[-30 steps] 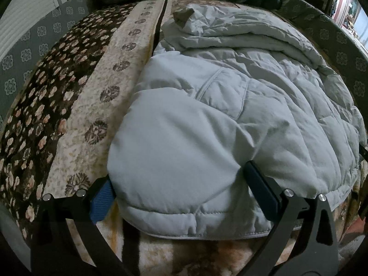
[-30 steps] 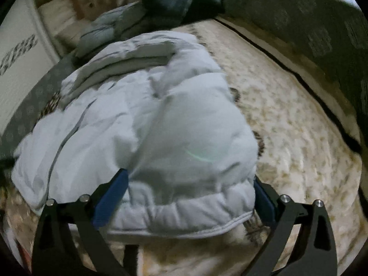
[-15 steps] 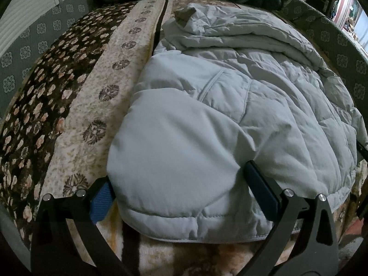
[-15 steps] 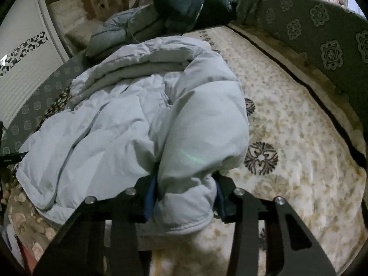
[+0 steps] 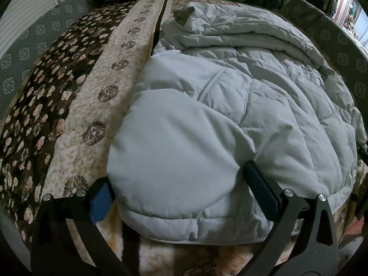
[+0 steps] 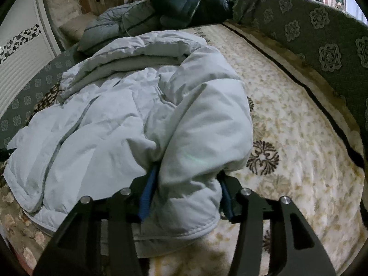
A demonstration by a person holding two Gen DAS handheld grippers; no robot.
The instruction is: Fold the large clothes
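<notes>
A pale grey puffy jacket (image 5: 230, 105) lies spread on a patterned bedspread (image 5: 76, 105). In the left wrist view my left gripper (image 5: 179, 184) is open, its blue-padded fingers (image 5: 261, 188) wide apart on either side of the jacket's near hem corner. In the right wrist view my right gripper (image 6: 186, 188) is shut on the bunched corner of the jacket (image 6: 197, 151), which is pinched between the blue pads (image 6: 147, 193). The jacket's folded upper part (image 6: 142, 50) lies at the far end.
A dark quilted coat and a grey one (image 6: 174, 7) are piled at the far end of the bed. A grey patterned rail (image 6: 322, 46) runs along the right side. A white panelled wall (image 6: 20, 62) stands at the left.
My right gripper has closed from wide open onto the jacket's corner and bunched it up. My left gripper has stayed open around the other corner.
</notes>
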